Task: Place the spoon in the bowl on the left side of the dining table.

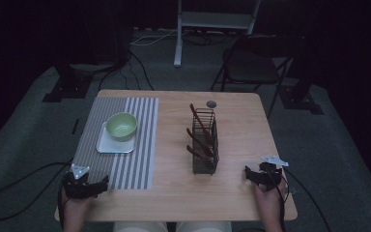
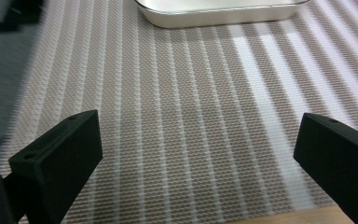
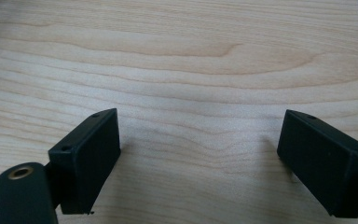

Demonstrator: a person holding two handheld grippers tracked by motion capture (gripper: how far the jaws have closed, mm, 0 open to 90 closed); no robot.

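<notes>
Both the left gripper (image 1: pixel 101 183), held over the striped mat (image 1: pixel 140 164), and the right gripper (image 1: pixel 248 173), on bare table (image 1: pixel 198 198), are held wide apart and empty; a reach toward the spoon rack (image 1: pixel 205 145) is judged next.

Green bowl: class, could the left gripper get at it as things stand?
Probably yes. The left gripper is open over the striped mat, and bare mat lies between it and the green bowl on its white tray.

Wooden table (image 1: pixel 232 193) bears a striped placemat (image 1: pixel 140 145), wire caddy (image 1: pixel 205 145), small grey disc (image 1: pixel 211 104)
</notes>
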